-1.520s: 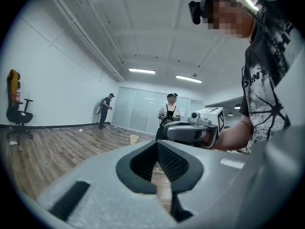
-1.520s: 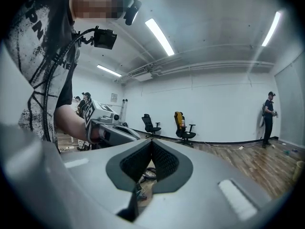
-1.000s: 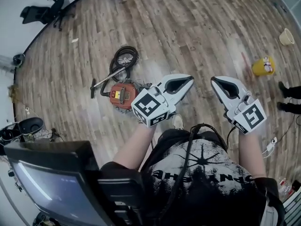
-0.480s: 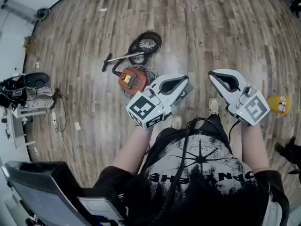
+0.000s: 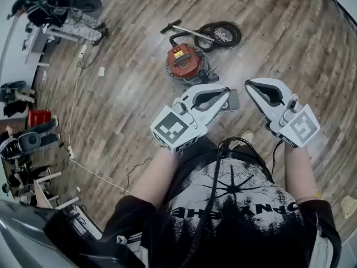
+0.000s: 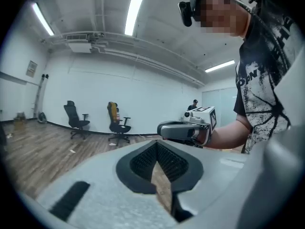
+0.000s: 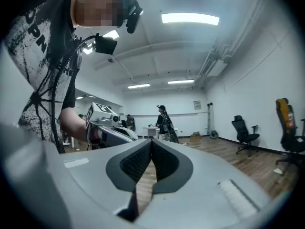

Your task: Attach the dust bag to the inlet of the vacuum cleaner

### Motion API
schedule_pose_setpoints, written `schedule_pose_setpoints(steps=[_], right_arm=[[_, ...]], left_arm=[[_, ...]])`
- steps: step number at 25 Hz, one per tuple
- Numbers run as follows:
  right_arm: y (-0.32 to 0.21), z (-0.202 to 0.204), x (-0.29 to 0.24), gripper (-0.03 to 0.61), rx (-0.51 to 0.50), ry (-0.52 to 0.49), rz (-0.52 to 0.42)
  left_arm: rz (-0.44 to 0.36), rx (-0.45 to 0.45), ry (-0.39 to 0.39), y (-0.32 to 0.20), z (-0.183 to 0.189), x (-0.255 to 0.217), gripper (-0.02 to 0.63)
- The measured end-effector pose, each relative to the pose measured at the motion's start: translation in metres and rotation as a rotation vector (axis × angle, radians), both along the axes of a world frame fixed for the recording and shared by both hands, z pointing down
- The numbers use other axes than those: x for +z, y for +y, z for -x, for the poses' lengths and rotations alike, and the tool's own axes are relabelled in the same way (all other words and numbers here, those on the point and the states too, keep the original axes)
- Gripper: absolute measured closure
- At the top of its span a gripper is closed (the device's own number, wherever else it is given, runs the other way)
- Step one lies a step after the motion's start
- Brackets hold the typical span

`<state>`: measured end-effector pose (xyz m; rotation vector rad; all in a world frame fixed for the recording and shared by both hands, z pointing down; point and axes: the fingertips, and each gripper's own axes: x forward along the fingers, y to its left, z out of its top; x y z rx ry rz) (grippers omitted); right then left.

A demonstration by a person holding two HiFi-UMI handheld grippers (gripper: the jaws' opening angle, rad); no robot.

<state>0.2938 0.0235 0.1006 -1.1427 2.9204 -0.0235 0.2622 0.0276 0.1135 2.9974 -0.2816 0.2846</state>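
Head view: vacuum cleaner (image 5: 182,62) set on floor (image 5: 128,94), well ahead of person, hose (image 5: 220,33) coiled beside it. Flat grey sheet (image 5: 233,100), perhaps dust bag, laid nearer. Left claw (image 5: 225,92) and right claw (image 5: 249,84) both closed tight, nothing held. Attachment judged not yet begun.

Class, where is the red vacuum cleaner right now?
In the head view the red vacuum cleaner stands on the wooden floor just above centre, beyond the left tool, with its coiled hose at its upper right.
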Motion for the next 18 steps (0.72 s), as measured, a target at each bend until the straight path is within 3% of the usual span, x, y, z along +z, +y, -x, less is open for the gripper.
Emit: schedule_pose_setpoints(steps=[4,7,12,18], right_arm=[[-0.005,0.034,0.003,0.574,-0.166,0.012,0.000],[-0.012,0.061,0.004,0.574,-0.236,0.032,-0.003],[-0.033,0.093,0.006,0.574,-0.240,0.088,-0.002],[-0.043,0.121,0.026,0.574,-0.228,0.170,0.053]], left_arm=[[-0.014,-0.173,0.001,0.004,0.031,-0.002,0.614],[-0.010,-0.255,-0.001,0.001,0.058,0.005,0.614],[-0.001,-0.311,0.031,-0.013,0.098,0.010,0.614],[0.023,-0.320,0.062,-0.035,0.142,0.021,0.614]])
